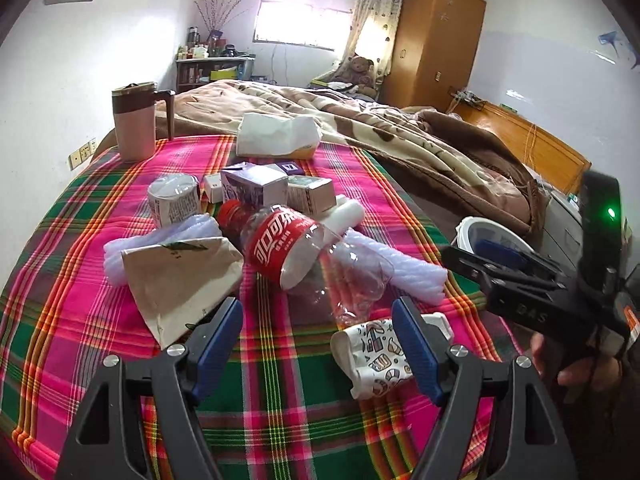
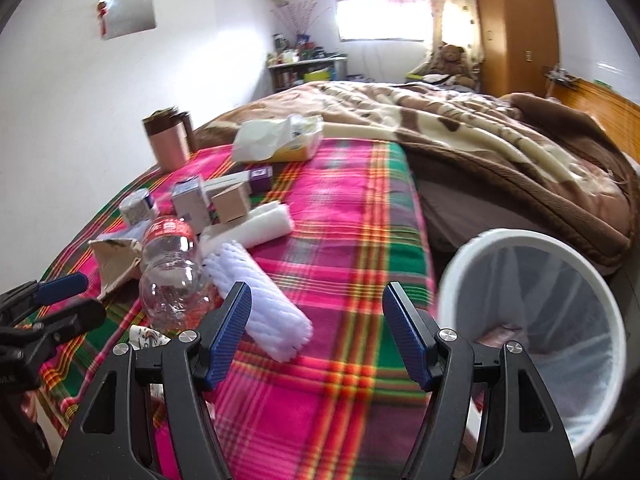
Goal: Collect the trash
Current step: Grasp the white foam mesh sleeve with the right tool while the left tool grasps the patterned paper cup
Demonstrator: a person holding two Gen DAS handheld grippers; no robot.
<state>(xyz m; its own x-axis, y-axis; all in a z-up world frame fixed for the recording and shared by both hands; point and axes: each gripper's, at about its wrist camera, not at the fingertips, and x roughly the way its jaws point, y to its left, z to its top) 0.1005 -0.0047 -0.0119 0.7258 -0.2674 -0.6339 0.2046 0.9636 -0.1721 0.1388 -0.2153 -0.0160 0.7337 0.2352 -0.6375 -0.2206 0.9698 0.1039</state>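
On the bed's plaid sheet [image 1: 100, 264] lies the trash, in a loose heap. Left claw [image 1: 318, 318] gapes wide, empty, hovering just short of a crumpled patterned wrapper [image 1: 378, 354]; right claw [image 2: 316, 312] also wide and empty, over bare sheet, with the bin [image 2: 532, 316] just beside it at the bed's edge.

Handling, judged by look:
- Bottle [image 1: 296, 248]: clear thin plastic, red label, appears empty and partly crushed. Light, springy, slick; best pinched across the labelled waist or the neck below the red cap (the crushed end would likely fold away).
- Foam roll [image 2: 260, 312]: white ribbed foam netting, very light, soft; squeezes flat, so grip mid-length.
- Paper bag [image 1: 180, 280]: tan, creased, limp; take by a raised edge.
- Small cartons [image 1: 256, 186]: stiff card, square faces, easy across flat sides.
- Wrapper: soft, thin, lies low on the cloth; pinch risks catching sheet.

Bin is white-rimmed, lined with a thin translucent bag.
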